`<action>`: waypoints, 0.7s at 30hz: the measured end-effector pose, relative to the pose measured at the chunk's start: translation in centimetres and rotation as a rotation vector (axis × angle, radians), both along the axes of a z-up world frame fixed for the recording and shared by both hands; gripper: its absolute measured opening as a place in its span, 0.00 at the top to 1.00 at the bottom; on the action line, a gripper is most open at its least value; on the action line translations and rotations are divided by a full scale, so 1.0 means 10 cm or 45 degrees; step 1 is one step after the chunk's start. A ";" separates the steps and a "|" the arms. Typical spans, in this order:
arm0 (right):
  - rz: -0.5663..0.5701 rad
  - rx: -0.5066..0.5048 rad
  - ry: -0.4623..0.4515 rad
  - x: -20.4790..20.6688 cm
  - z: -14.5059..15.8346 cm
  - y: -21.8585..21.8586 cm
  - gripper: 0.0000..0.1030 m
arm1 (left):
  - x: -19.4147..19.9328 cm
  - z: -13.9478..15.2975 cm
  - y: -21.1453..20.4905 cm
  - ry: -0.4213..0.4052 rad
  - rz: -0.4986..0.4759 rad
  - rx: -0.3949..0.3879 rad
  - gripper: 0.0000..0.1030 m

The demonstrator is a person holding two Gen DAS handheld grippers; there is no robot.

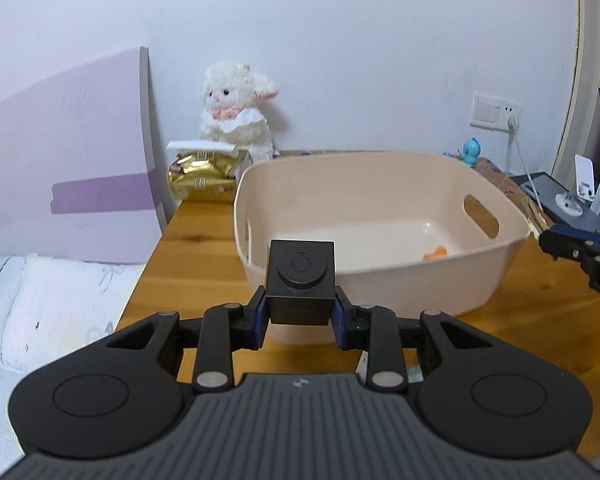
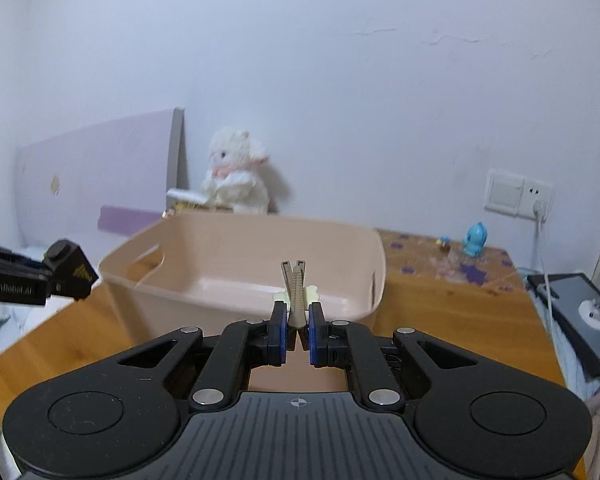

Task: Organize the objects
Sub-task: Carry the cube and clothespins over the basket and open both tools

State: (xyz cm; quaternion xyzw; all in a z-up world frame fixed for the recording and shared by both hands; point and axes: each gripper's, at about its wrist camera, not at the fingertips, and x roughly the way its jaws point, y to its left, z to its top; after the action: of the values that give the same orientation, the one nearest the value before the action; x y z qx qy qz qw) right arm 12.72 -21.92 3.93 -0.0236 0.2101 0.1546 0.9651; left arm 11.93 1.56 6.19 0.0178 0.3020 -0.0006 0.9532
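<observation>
The left gripper (image 1: 300, 312) is clamping a black cube (image 1: 300, 282) and the right gripper (image 2: 298, 330) is pinching a wooden clothespin (image 2: 296, 294), both fingers hovering near the pink basket (image 1: 380, 280) on the bench (image 1: 196, 248), seemingly for dropping in.

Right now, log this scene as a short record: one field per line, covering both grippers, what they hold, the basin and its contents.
left gripper: shut on black cube, held just in front of the basin's near wall
right gripper: shut on tan clip, upright, near the basin
basin: beige plastic, with handle slots, on wooden table
basin contents: one small orange item
behind basin: white plush toy, gold packet
</observation>
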 end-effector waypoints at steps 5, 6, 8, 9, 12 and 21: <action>-0.024 0.015 -0.019 0.22 0.11 0.01 0.90 | 0.24 0.07 -0.05 -0.020 0.000 0.011 0.67; -0.027 0.016 -0.018 0.25 0.10 0.02 0.90 | 0.30 0.08 -0.06 -0.025 0.002 0.014 0.67; -0.035 0.016 -0.011 0.36 0.10 0.04 0.90 | 0.42 0.08 -0.08 -0.023 0.006 0.020 0.67; -0.038 0.016 -0.004 0.41 0.10 0.06 0.90 | 0.50 0.07 -0.10 -0.018 0.008 0.024 0.67; -0.055 0.013 0.032 0.55 0.05 0.10 0.90 | 0.72 0.02 -0.14 0.011 0.021 0.033 0.67; -0.095 -0.009 0.202 1.01 -0.22 0.21 0.90 | 1.29 -0.35 -0.15 0.162 0.069 0.067 0.67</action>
State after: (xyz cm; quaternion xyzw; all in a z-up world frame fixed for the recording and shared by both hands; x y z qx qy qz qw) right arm 22.81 -19.80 1.71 -0.0069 0.2872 0.1193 0.9504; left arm 24.87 0.02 2.65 0.0346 0.3621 0.0319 0.9310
